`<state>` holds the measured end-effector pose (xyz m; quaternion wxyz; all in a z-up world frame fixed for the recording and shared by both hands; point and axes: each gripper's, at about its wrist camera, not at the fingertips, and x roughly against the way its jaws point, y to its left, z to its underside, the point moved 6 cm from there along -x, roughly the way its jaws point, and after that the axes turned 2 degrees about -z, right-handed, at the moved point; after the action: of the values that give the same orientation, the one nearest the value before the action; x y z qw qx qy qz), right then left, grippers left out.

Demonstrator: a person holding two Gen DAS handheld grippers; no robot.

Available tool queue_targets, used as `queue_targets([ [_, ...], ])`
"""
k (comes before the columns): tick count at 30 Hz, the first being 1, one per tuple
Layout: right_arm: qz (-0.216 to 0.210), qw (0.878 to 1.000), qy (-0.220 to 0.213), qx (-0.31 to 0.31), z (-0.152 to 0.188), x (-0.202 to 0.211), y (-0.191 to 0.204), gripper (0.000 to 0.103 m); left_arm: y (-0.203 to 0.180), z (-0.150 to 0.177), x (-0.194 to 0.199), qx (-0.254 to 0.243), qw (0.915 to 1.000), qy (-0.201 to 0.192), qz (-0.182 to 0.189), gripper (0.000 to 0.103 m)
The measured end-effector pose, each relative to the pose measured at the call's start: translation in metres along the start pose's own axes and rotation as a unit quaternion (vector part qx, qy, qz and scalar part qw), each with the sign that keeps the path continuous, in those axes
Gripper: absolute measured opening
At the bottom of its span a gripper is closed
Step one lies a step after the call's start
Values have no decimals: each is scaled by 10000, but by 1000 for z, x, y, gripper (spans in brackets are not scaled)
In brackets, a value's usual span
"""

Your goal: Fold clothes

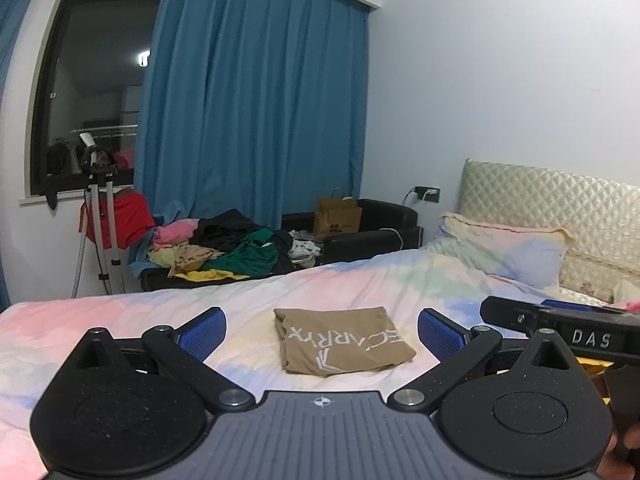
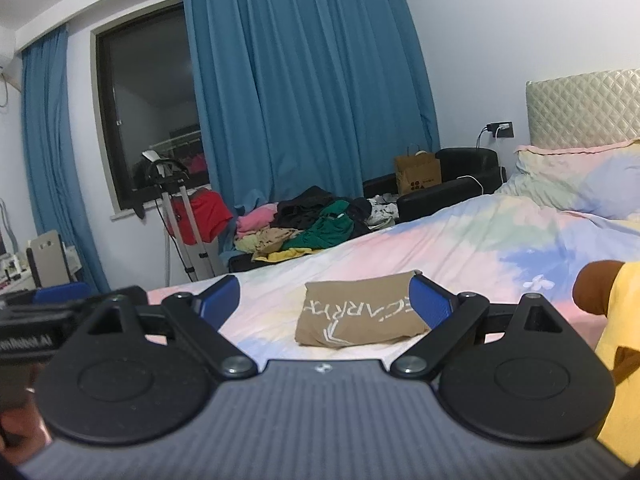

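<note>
A tan shirt (image 1: 344, 338) with white lettering lies folded into a small rectangle on the pastel bedspread (image 1: 120, 320). My left gripper (image 1: 322, 330) is open and empty, held above the bed just in front of the shirt. My right gripper (image 2: 326, 300) is open and empty too, with the folded shirt (image 2: 356, 316) between and beyond its blue pads. The right gripper also shows at the right edge of the left wrist view (image 1: 560, 320).
A heap of unfolded clothes (image 1: 224, 248) lies on a black sofa (image 1: 372, 236) beyond the bed, with a paper bag (image 1: 336, 218). A garment steamer stand (image 1: 100, 220) stands by the window. Pillow (image 1: 504, 248) and headboard (image 1: 552, 200) are at right.
</note>
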<state>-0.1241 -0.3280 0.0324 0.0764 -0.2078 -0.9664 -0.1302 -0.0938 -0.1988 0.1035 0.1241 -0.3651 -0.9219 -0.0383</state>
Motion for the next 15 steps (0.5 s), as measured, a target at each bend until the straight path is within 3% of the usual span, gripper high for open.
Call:
queue_targets([
  [9,146,9995,17,291,49,-13,11,93,14,38,-10,78,9999,90,-89,103],
  [15,165,9992,30,369,60,-19,13,93,26,53,-19,161,9995,172,-192,103],
])
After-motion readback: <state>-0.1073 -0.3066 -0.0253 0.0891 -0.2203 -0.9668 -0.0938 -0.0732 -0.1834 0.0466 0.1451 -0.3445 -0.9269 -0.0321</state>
